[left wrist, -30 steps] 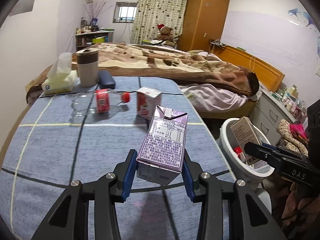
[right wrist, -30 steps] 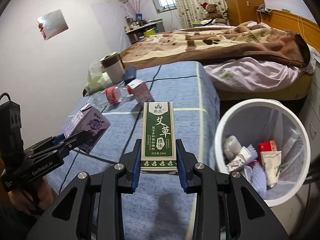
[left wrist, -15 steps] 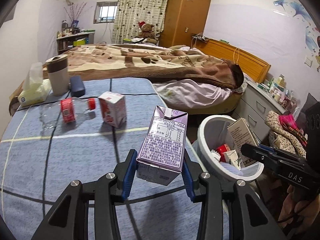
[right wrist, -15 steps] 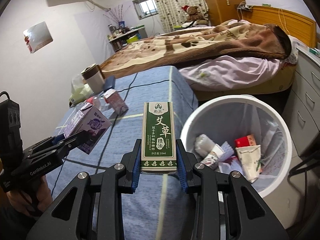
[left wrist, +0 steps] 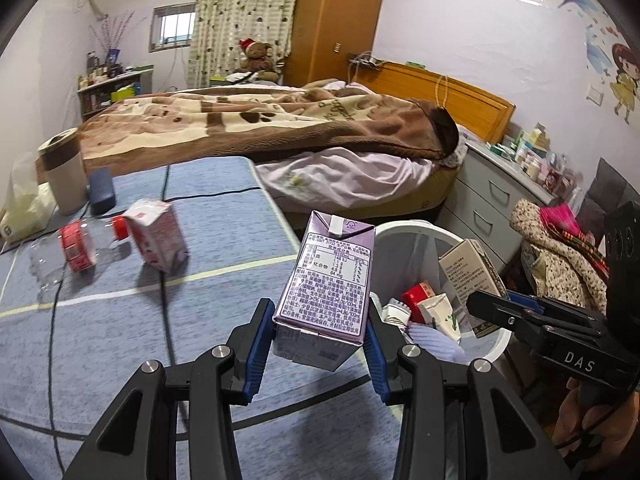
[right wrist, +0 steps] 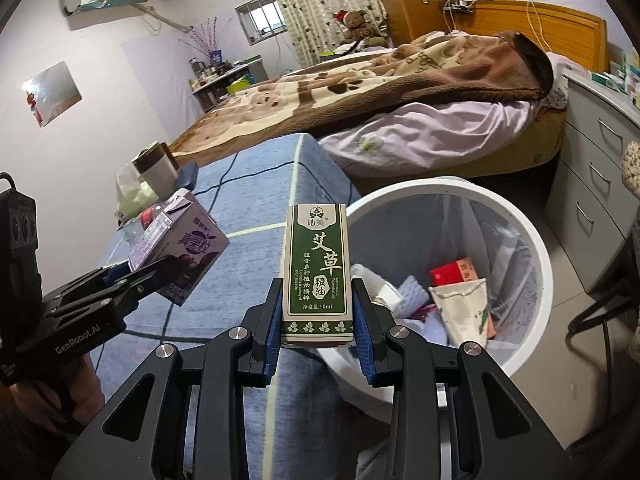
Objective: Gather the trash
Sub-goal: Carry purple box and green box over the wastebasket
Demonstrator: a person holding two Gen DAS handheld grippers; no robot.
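You are facing a bedroom. A bed (left wrist: 280,128) under a brown and cream blanket (left wrist: 224,120) fills the middle, with a wooden headboard (left wrist: 440,92) on its right. A teddy bear (left wrist: 254,54) in a red hat sits beyond it, before a patterned curtain (left wrist: 240,20) and an orange wardrobe (left wrist: 336,20). A grey drawer unit (left wrist: 492,200) stands beside the bed. On the blue checked cloth (left wrist: 100,320), a lidded mug (left wrist: 64,168) touches a tissue pack (left wrist: 20,200), with a dark blue case (left wrist: 102,190) just beside.

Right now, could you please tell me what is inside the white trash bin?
The white trash bin holds a red box, a crumpled paper cup and white scraps. The green box in the right gripper covers the bin's near-left part; deeper contents are hidden.
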